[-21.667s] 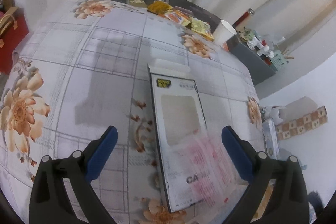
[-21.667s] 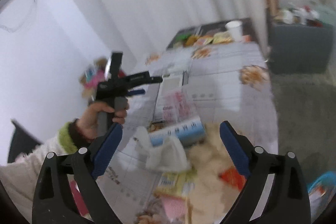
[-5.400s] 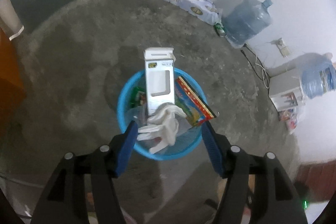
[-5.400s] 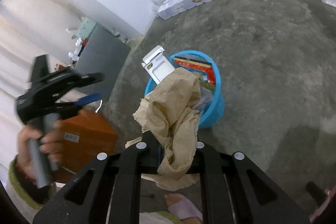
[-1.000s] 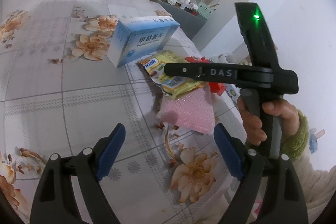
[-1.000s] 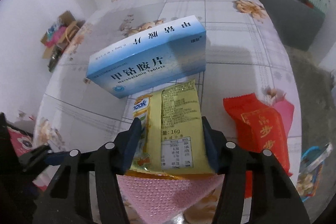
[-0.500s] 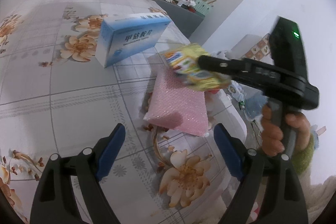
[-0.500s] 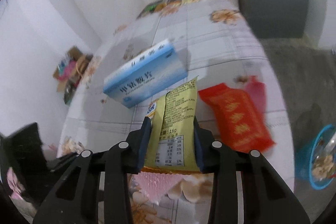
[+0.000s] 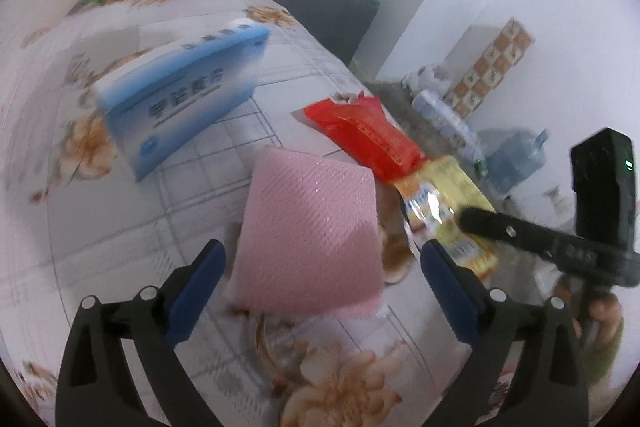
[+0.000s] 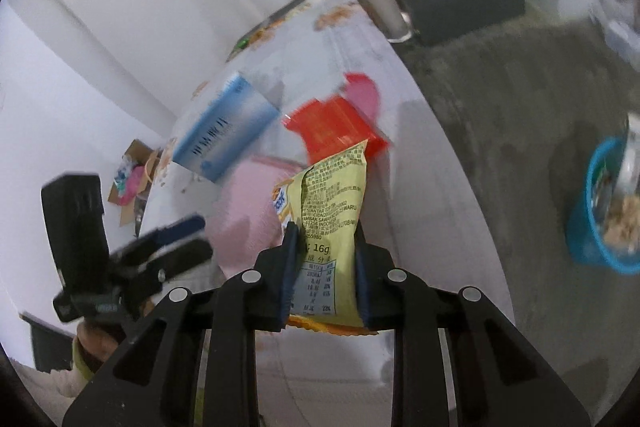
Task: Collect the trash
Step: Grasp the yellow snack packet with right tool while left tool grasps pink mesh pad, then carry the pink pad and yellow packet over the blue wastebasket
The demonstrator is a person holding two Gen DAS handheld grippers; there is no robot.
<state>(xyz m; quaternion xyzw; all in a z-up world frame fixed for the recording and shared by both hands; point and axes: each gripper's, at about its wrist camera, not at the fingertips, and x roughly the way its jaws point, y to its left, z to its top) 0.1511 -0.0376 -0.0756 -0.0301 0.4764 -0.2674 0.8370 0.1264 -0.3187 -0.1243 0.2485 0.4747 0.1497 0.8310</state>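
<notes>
Gripping the yellow snack packet (image 10: 328, 211) in our right hand-held gripper (image 10: 325, 269) beside the table (image 9: 120, 187).

We are pinching the packet upright between the pads, whose jaws have just been closing on it, and it is hanging clear of the table's edge with the blue bin (image 10: 596, 227) standing well apart on the floor (image 10: 500, 107). Our left hand-held gripper (image 9: 320, 267) is hovering with its jaws spread wide, having just been opening, and nothing is pressed between them; the pink foam sheet (image 9: 308, 227) is lying on the table just ahead of them. We are seeing the red packet (image 9: 368, 135) touching the sheet's far corner, and the blue box (image 9: 180, 95) standing near it.
</notes>
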